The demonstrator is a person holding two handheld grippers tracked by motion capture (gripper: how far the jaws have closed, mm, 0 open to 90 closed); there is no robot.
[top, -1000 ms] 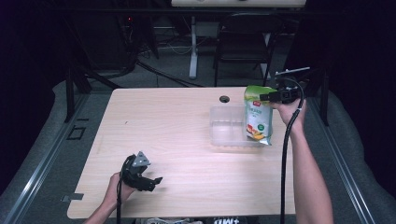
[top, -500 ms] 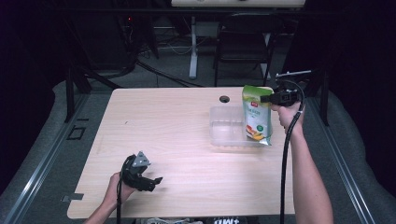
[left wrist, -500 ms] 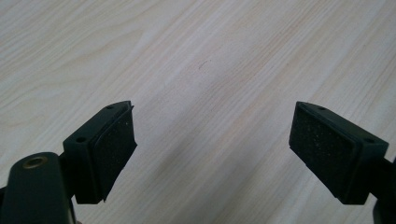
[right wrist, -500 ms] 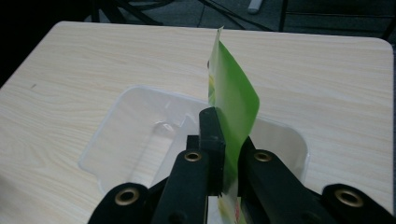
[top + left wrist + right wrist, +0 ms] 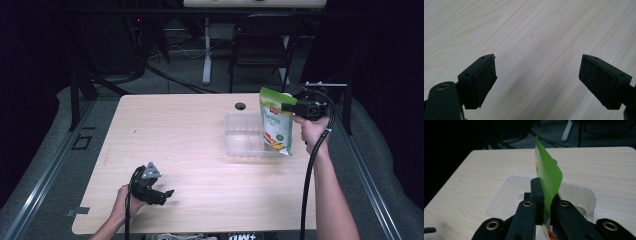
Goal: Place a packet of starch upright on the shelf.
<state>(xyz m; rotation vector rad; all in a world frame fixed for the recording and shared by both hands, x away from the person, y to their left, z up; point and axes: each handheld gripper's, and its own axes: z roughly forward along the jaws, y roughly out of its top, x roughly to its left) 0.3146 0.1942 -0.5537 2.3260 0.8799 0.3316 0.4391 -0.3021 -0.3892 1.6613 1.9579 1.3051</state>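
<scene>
Near the front left corner of the counter (image 5: 200, 145), the left gripper (image 5: 159, 194) is held low by the left hand (image 5: 127, 200), its fingers (image 5: 484, 78) spread wide with nothing but bare wood grain between them. No part in the work is being taken by it at this moment.

Toward the right edge of the counter, a clear plastic tray (image 5: 240, 137) is seen lying flat, just in front of a small round hole (image 5: 240, 106) near the back edge. A green pouch (image 5: 276, 120) is held upright at the tray's right end, its lower edge down at the tray's right rim; whether it rests inside the tray or hangs just above it cannot be told.

The pouch is pinched at its top edge by the right gripper (image 5: 286, 106), whose fingers (image 5: 537, 195) are pressed together on the thin green film, as is shown plainly in the right gripper view.

The grasp is judged to be done and the pouch brought to the tray. What appears to be left is for the pouch to be settled into the tray and released.
</scene>
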